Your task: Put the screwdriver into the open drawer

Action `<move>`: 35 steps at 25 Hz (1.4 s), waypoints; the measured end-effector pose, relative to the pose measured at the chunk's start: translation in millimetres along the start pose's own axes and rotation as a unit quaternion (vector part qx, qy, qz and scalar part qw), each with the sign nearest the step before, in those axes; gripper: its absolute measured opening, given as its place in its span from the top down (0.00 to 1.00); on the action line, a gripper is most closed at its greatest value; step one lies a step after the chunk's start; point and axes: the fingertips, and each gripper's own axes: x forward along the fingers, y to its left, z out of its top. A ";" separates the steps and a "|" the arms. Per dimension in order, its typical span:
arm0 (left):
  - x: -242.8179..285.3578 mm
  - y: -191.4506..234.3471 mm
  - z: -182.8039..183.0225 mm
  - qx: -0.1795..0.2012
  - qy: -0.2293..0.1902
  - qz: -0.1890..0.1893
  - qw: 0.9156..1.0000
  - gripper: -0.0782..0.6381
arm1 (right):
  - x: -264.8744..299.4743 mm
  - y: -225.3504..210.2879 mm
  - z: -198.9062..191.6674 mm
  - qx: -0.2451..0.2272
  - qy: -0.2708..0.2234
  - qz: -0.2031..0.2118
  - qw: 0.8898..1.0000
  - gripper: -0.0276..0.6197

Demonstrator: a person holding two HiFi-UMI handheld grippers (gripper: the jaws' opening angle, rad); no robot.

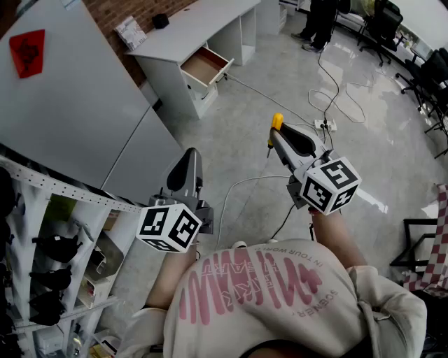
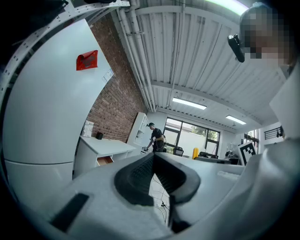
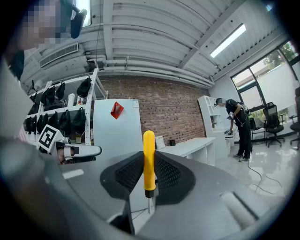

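Against the brick wall (image 1: 115,14) stands a desk (image 1: 196,24), drawer (image 1: 204,68) open.

I see the glossy grey floor (image 1: 231,133) lying bare toward 11 o'clock, right up to the open white drawer (image 1: 213,70) of the white desk (image 1: 189,28). A tall white cabinet (image 1: 70,105) walls off 10 o'clock. A perforated metal shelf rack (image 1: 70,191) crowds 8 o'clock. A white power strip with loose cables (image 1: 324,126) lies at 1 o'clock.
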 end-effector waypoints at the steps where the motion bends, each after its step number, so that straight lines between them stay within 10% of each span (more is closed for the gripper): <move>1: -0.3 0.7 1.6 0.000 -0.002 -0.001 1.000 0.89 | 0.6 1.3 1.0 -0.001 -0.001 0.000 1.000 0.83; 35: 11.7 99.5 8.8 -0.022 0.010 0.015 1.000 0.89 | 87.7 16.3 -27.5 0.030 0.015 -0.003 0.999 0.83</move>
